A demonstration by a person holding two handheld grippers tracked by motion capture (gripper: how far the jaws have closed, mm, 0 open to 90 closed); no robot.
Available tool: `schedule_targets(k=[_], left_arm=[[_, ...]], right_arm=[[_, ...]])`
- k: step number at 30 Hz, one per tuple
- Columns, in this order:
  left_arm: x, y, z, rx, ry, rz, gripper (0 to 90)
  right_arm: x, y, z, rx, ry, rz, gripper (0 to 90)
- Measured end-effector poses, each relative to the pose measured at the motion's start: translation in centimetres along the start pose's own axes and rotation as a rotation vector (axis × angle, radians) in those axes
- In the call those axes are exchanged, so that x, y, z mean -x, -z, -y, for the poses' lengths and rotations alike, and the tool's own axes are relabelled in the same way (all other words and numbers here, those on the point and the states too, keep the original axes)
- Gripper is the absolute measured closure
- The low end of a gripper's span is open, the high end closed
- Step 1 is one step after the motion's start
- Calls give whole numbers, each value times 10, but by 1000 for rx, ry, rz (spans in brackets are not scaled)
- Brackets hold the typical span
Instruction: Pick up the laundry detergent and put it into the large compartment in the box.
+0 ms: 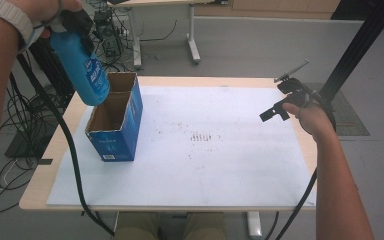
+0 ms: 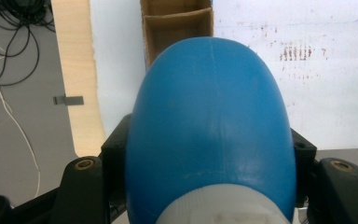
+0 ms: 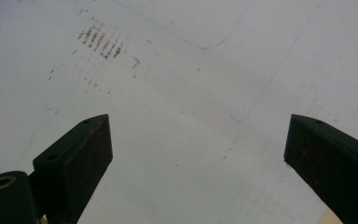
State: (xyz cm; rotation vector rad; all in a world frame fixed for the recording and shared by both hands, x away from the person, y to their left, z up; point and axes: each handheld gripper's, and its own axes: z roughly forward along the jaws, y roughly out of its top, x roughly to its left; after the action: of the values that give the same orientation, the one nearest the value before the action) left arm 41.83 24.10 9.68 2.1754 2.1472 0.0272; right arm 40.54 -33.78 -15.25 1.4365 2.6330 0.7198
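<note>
The blue bottle [image 1: 86, 70] is held tilted in the air, its bottom end just above the rim of the blue cardboard box [image 1: 117, 135], over the divider between the two compartments. The left gripper [image 2: 209, 177] is clamped on the bottle near its white cap end, one black jaw on each side. The box stands on the left part of the white sheet [image 1: 220, 165]. The right gripper [image 1: 275, 112] hovers over the right side of the sheet, its jaws wide apart and holding nothing.
</note>
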Motion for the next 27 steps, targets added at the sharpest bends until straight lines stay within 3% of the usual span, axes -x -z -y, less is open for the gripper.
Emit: schedule_targets(k=[10,14,27], left_arm=[[-5,-16,-6,-3,25,-2,386],[-5,-20,-5,17,26,-9,386],[2,-40,-9,23,20,-26,386]], right_arm=[[0,-3,-3,-4,5,-4,74],[0,-4,-3,-4,6,-5,74],[2,-4,0,0,2,-8,74]])
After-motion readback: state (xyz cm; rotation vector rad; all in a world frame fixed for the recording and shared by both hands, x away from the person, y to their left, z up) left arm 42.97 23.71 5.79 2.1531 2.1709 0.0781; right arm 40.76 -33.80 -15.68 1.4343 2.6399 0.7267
